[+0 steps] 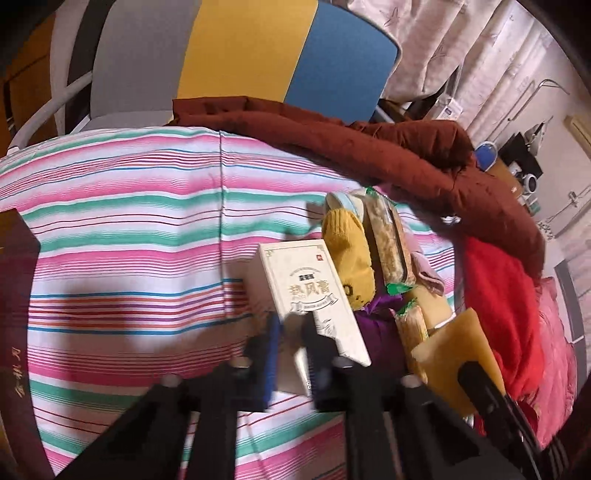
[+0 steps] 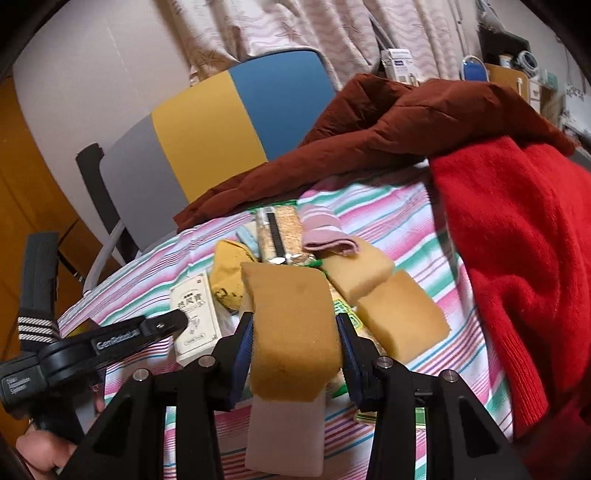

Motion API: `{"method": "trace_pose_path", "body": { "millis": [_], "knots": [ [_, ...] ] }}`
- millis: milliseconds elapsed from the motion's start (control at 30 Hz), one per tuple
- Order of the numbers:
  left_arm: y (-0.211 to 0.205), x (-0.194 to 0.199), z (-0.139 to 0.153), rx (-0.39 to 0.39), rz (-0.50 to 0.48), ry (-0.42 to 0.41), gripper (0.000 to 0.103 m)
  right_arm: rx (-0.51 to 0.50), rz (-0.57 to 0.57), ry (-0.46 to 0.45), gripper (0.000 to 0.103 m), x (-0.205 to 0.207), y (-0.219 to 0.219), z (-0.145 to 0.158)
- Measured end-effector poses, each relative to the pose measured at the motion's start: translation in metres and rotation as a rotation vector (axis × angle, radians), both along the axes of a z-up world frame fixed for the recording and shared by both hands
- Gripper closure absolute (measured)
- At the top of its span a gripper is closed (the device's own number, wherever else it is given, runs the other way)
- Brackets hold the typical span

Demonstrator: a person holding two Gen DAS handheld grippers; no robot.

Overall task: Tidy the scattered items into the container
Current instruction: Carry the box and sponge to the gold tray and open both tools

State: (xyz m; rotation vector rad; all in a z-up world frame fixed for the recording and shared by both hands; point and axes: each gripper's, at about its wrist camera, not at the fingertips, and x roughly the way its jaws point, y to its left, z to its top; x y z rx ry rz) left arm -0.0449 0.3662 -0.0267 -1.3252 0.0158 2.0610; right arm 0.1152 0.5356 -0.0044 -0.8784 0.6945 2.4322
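Note:
My left gripper (image 1: 291, 332) is shut on a white box with Chinese print (image 1: 314, 291), holding its near end; the box also shows in the right wrist view (image 2: 195, 314). My right gripper (image 2: 295, 332) is shut on a yellow sponge (image 2: 291, 332) with a white underside, held above the bed. On the striped sheet (image 1: 129, 229) lie a yellow sock (image 1: 347, 251), snack packets (image 1: 386, 240), a pink striped sock (image 2: 325, 232) and two more yellow sponges (image 2: 358, 273) (image 2: 402, 317). A dark red box wall (image 1: 18, 332) stands at the left edge.
A brown quilted jacket (image 1: 369, 140) lies across the far side of the bed. A red sweater (image 2: 517, 258) lies at the right. A grey, yellow and blue chair back (image 1: 240, 55) stands behind the bed. Curtains (image 2: 295, 33) and cluttered shelves are beyond.

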Motion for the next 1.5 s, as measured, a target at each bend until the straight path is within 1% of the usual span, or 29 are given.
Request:
{"method": "trace_pose_path", "body": {
  "millis": [67,100,133,200,233,267,333,367,433,500,533,600,633,700,833,933,1100,1233,1300,1367,1433,1500],
  "knots": [
    [-0.006,-0.001,0.0,0.002,0.004,-0.003,0.098,0.013,0.017,-0.001,0.059,-0.002,-0.005,0.001],
    [-0.007,-0.002,-0.001,0.014,0.007,-0.013,0.098,0.019,0.023,-0.003,0.059,-0.003,-0.007,0.001],
    [-0.011,-0.003,-0.002,0.046,0.022,-0.047,0.096,0.023,0.027,-0.003,0.059,-0.003,-0.008,0.001],
    [-0.013,-0.007,-0.002,0.092,0.074,-0.112,0.078,0.032,0.026,0.002,0.059,-0.003,-0.009,0.003],
    [-0.01,-0.008,-0.002,0.088,0.102,-0.137,0.059,0.035,0.021,0.004,0.059,-0.002,-0.009,0.003],
    [-0.008,-0.008,-0.001,0.078,0.126,-0.148,0.05,0.036,0.013,0.006,0.059,0.0,-0.008,0.003],
    [0.007,-0.005,0.001,0.051,0.135,-0.13,0.047,0.028,-0.005,0.007,0.059,0.002,-0.004,0.003],
    [0.019,-0.003,0.003,0.019,0.12,-0.108,0.046,0.021,-0.015,0.007,0.059,0.003,-0.002,0.002],
    [0.036,0.001,0.003,-0.043,0.08,-0.069,0.044,0.012,-0.034,0.008,0.059,0.005,0.001,0.001],
    [0.058,0.006,-0.004,-0.175,0.04,0.003,0.043,0.009,-0.05,0.003,0.059,0.006,0.005,0.001],
    [0.062,0.008,-0.007,-0.193,0.031,0.024,0.042,0.001,-0.054,0.001,0.059,0.006,0.006,-0.001],
    [0.058,0.01,-0.009,-0.164,0.024,0.043,0.042,-0.014,-0.055,0.0,0.059,0.006,0.008,-0.002],
    [0.051,0.01,-0.01,-0.125,0.029,0.047,0.043,-0.016,-0.053,0.0,0.059,0.006,0.008,-0.003],
    [0.041,0.01,-0.011,-0.087,0.022,0.046,0.045,-0.015,-0.042,0.003,0.059,0.005,0.006,-0.002],
    [0.009,0.009,-0.007,-0.034,0.021,0.054,0.047,-0.01,0.005,0.015,0.059,0.0,-0.001,-0.001],
    [-0.014,0.009,0.0,-0.002,0.04,0.049,0.047,-0.004,0.041,0.035,0.059,-0.002,-0.007,0.002],
    [-0.061,0.015,0.017,0.059,0.051,0.051,0.047,0.02,0.135,0.045,0.059,-0.011,-0.025,0.005],
    [-0.098,0.015,0.03,0.1,0.056,0.059,0.047,0.066,0.244,0.038,0.059,-0.021,-0.05,0.008],
    [-0.125,0.012,0.04,0.114,0.071,0.083,0.047,0.073,0.297,0.043,0.059,-0.026,-0.067,0.011],
    [-0.147,0.006,0.048,0.121,0.09,0.095,0.047,0.053,0.339,0.047,0.059,-0.036,-0.086,0.018],
    [-0.171,-0.003,0.052,0.121,0.11,0.097,0.047,0.024,0.389,0.073,0.059,-0.049,-0.107,0.028],
    [-0.201,-0.016,0.056,0.102,0.144,0.114,0.047,0.017,0.446,0.091,0.059,-0.066,-0.132,0.039]
  ]
}}
